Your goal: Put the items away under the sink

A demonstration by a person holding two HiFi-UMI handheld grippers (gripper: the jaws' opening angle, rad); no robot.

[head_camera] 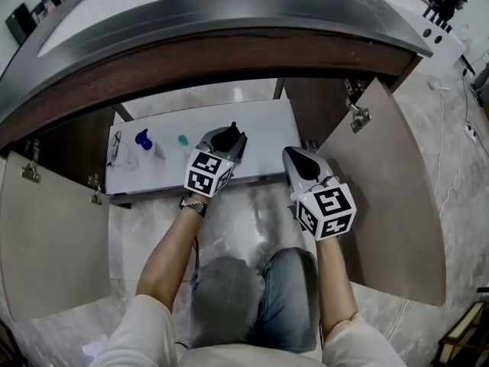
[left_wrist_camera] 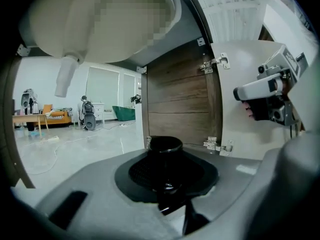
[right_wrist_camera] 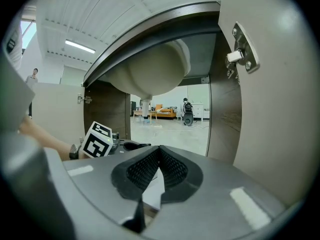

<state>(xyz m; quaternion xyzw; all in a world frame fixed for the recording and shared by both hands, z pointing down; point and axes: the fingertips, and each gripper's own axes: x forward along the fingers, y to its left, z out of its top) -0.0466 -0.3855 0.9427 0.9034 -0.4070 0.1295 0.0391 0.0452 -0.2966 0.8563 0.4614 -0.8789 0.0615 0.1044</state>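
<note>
Black pads of the left gripper point(left_wrist_camera: 166, 171) clamp a black round-topped item point(left_wrist_camera: 165, 145). Only its top shows, so its long axis is unclear. It hangs over the front edge of the white cabinet floor point(head_camera: 263, 125), mid-width. Right gripper point(right_wrist_camera: 159, 159) is closed and empty, off the front-right corner. Blue-capped bottle point(head_camera: 144, 138) and teal cap point(head_camera: 183, 140) stand toward the left edge. Bare floor is straight ahead, and the left gripper is nearer.
</note>
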